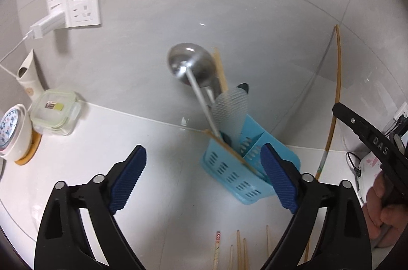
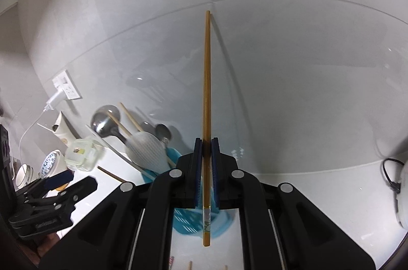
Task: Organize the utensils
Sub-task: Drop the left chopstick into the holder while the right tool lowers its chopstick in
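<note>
Our right gripper (image 2: 206,142) clamps 1 wooden chopstick (image 2: 207,81) between its blue pads (image 2: 198,157), the stick running toward 12 o'clock along the white wall. Our left gripper (image 1: 204,155) stands wide with nothing in it, facing the blue utensil caddy (image 1: 230,174) on the white counter (image 1: 153,132). The caddy holds a steel ladle (image 1: 190,67), a translucent rice paddle (image 1: 230,113) and chopsticks. Loose chopsticks (image 1: 238,251) lie at 6 o'clock. A lidded glass container (image 1: 54,112) sits at 9 o'clock.
</note>
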`<state>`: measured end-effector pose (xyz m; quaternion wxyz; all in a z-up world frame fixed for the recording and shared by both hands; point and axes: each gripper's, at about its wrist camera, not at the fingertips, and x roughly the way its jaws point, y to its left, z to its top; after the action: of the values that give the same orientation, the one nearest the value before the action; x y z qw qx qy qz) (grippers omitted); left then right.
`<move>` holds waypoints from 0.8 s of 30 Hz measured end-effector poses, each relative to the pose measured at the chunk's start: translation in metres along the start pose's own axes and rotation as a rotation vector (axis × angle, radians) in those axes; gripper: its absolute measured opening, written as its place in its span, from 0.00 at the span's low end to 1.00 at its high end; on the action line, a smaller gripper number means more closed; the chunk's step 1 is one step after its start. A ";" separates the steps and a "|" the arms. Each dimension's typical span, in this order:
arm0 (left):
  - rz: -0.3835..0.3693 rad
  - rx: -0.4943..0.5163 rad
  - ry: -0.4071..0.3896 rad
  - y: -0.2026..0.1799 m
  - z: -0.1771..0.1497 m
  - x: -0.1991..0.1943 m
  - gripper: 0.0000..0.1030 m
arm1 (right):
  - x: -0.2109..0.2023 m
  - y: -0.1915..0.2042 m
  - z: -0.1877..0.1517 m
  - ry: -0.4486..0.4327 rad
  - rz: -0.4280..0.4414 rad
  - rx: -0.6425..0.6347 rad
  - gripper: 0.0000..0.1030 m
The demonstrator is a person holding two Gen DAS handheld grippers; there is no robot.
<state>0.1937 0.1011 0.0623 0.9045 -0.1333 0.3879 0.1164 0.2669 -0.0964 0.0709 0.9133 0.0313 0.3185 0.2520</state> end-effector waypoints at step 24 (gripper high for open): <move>0.041 -0.009 0.088 0.031 -0.021 0.023 0.94 | 0.059 0.021 -0.039 0.059 -0.013 -0.075 0.09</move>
<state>0.1857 0.1262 0.0266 0.8834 -0.1345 0.4294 0.1309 0.2742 -0.0541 0.0111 0.9056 -0.0127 0.3358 0.2588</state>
